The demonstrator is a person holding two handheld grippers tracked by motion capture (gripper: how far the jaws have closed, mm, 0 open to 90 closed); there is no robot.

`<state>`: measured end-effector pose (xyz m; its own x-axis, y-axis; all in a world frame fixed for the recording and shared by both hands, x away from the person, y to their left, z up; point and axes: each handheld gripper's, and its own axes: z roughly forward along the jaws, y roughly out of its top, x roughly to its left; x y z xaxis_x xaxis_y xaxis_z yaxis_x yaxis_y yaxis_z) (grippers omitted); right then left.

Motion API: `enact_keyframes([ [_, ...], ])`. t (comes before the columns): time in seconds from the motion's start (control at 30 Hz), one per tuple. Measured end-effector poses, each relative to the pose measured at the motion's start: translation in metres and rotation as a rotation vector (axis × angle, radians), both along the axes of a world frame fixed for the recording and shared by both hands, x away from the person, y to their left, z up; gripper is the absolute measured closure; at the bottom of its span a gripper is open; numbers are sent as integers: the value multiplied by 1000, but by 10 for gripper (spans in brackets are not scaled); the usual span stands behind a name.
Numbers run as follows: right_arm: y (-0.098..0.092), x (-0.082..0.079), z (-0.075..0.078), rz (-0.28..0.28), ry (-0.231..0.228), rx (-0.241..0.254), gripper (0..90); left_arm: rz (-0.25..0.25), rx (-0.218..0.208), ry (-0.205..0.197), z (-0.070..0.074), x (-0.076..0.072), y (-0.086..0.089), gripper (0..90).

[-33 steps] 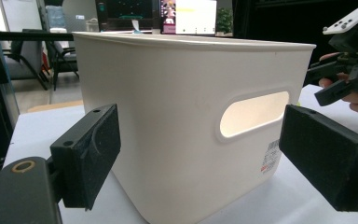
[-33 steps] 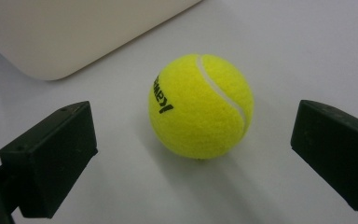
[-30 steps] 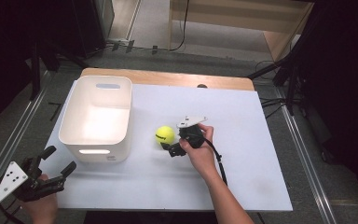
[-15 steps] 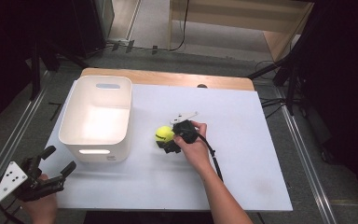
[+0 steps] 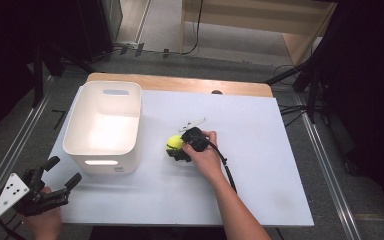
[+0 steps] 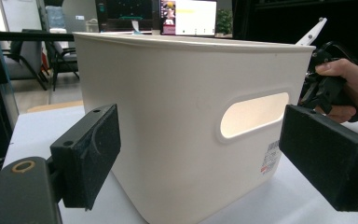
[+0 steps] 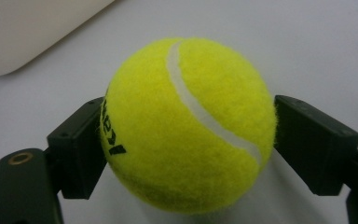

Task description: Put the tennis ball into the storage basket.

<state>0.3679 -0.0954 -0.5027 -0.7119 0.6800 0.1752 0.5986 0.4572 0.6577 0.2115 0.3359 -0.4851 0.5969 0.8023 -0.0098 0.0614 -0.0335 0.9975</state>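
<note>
Closing right claw (image 7: 186, 144) now pinching tennis ball (image 7: 186, 126), earlier wide apart

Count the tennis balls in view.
1: a fuzzy yellow tennis ball lies on the white table, right of the white plastic bin, between the right tongs. The bin's interior looks empty.

A bright yellow-green tennis ball (image 7: 186, 126) with a white curved seam and black lettering lies beside a cream-white bin (image 5: 104, 127) on a pale grey desk (image 5: 260, 165).
</note>
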Motion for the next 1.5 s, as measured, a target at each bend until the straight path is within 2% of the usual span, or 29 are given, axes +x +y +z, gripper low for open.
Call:
enact_keyframes([
  [0.03, 0, 0, 0, 5, 4, 16, 239, 0, 1, 1, 0, 0, 0, 126],
  [0.33, -1, -2, 4, 13, 2, 4, 244, -1, 5, -1, 0, -1, 0, 126],
  [0.73, -7, -6, 15, 17, -8, 25, 246, -2, 3, -2, 0, -1, 0, 125],
  [1.13, -4, -10, 25, 45, -23, 75, 248, -2, -2, -3, 0, -1, 1, 126],
  [1.5, -9, -11, 35, 37, -24, 108, 248, -4, -3, -2, 0, -1, 1, 125],
])
